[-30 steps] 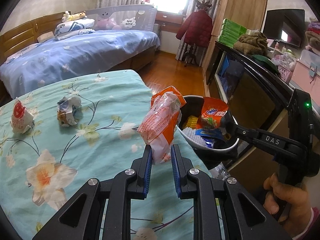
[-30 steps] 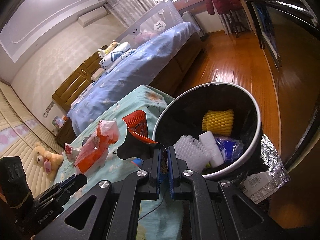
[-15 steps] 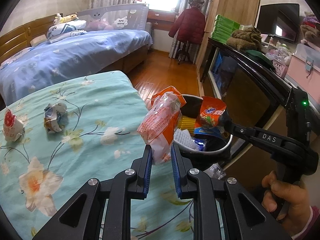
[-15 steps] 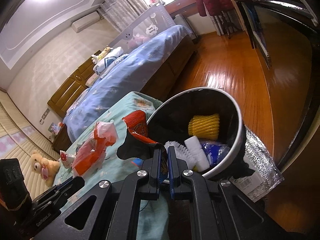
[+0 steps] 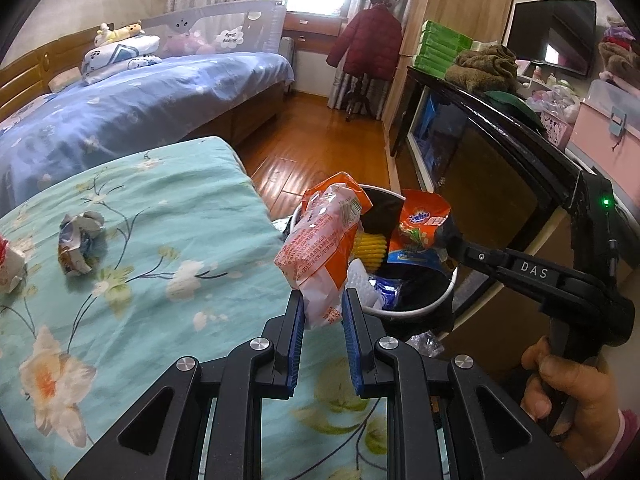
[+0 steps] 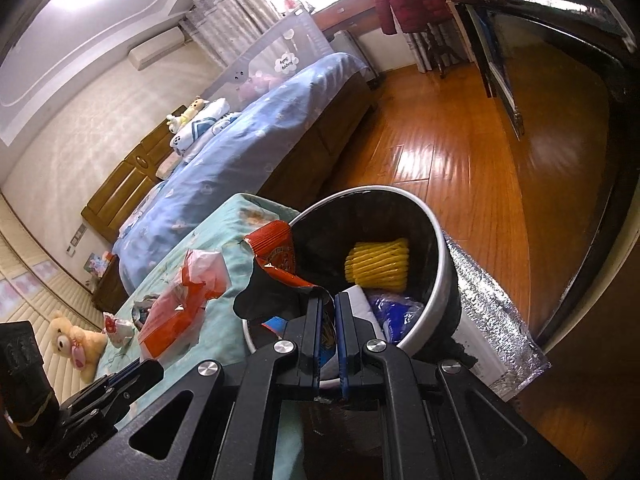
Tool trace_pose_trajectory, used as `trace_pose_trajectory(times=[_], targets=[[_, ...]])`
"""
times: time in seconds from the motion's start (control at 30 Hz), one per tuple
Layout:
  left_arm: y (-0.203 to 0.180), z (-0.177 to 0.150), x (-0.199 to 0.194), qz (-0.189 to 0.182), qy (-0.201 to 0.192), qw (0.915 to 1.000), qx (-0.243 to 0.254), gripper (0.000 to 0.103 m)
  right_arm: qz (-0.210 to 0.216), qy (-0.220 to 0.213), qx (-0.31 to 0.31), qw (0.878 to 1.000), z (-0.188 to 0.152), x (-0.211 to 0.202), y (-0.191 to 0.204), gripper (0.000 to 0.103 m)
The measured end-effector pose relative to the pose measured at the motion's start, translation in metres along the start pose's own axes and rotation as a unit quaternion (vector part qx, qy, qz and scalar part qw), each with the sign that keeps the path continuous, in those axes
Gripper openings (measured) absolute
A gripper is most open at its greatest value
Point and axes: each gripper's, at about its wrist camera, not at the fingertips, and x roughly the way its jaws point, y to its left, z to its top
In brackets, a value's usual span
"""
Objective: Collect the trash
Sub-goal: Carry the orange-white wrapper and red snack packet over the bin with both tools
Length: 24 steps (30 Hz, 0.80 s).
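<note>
My left gripper [image 5: 322,307] is shut on an orange and white snack bag [image 5: 325,240], held upright at the bed's edge beside the trash bin [image 5: 416,307]. My right gripper [image 6: 328,312] is shut on a red and orange snack wrapper [image 6: 280,256], held over the bin's rim [image 6: 440,240]; it also shows in the left wrist view [image 5: 420,228]. The bin holds a yellow ribbed item [image 6: 378,266], white pieces and a blue wrapper [image 6: 394,314]. A crumpled wrapper [image 5: 78,242] and a red and white wrapper [image 5: 8,264] lie on the floral bedspread [image 5: 132,240].
A blue bed [image 5: 120,108] stands beyond the floral one. A dark cabinet [image 5: 480,152] runs along the right, close behind the bin. A silver foil package [image 6: 492,312] lies beside the bin on the wooden floor [image 6: 440,140]. A teddy bear [image 6: 74,340] sits far left.
My left gripper has carried the orange bag right, closer to the bin. My right gripper has kept the red wrapper over the bin, shifting slightly.
</note>
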Motion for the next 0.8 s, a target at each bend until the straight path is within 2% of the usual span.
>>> trace_pose_trajectory(times=[0.8], targets=[[-0.024, 0.026, 0.047, -0.011, 0.021, 0.9996, 0.013, 0.018, -0.030, 0.012, 0.004, 0.999, 0.017, 0.018, -0.008, 0.006]])
